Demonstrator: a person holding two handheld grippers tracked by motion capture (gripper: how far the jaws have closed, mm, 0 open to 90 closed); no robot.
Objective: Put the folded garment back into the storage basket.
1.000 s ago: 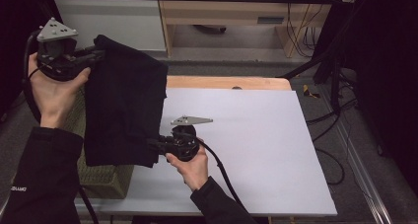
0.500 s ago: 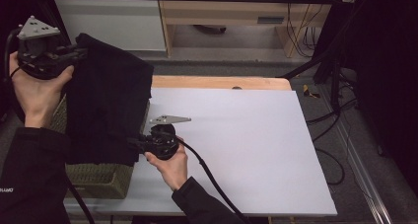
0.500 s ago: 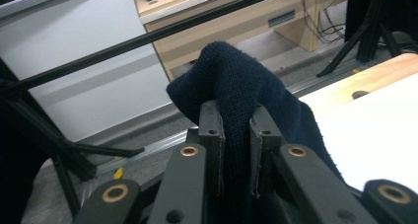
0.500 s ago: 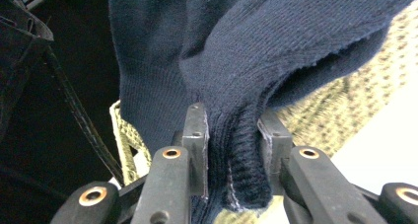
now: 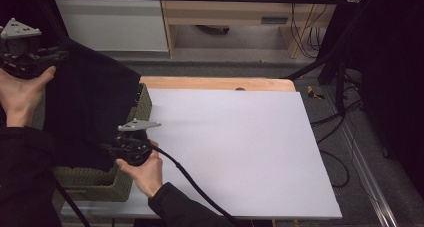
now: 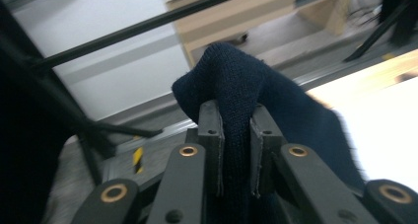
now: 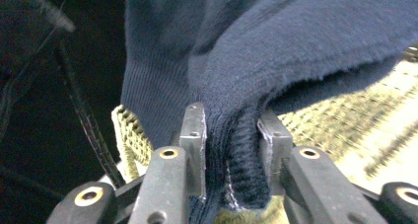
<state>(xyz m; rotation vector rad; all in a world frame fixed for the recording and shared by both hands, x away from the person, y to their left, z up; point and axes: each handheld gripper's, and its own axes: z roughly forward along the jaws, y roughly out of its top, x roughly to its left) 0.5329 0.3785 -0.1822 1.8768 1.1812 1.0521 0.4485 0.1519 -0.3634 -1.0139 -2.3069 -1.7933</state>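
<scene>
**Over the left end of the table, a dark garment hangs between two grippers**

At the far left of the high view a dark, unlit area borders the scene; a pale wall panel [image 5: 112,17] and low light-wood furniture [image 5: 220,9] run along the top, with grey floor beneath them. Black stands and loose cables [image 5: 332,87] crowd the right side. The table [image 5: 240,152] takes up the middle: a flat white sheet on a light-wood top whose bare edge shows along the far side. At the table's left end stands an olive-green woven basket [image 5: 90,184].

In the upper left of the high view, the left gripper [image 5: 50,54] is held up by a bare hand [image 5: 20,94]. Lower, at centre left, the right gripper [image 5: 107,148] points leftward, its black cable [image 5: 192,182] trailing to the bottom edge.

The dark navy knitted garment [image 5: 92,112] hangs between the two, spread above the basket and covering most of it. In the left gripper view a bunched fold of the garment [image 6: 236,100] rises between the fingers [image 6: 211,130], which are clamped on it; the cloth bulges above the tips and drops away to the right. In the right gripper view the thick ribbed hem of the garment [image 7: 231,169] is pinched between the fingers [image 7: 194,130], the jaws having just eased slightly wider with the cloth still between them. The basket's weave [image 7: 130,132] shows below the cloth at lower left of that view.
</scene>
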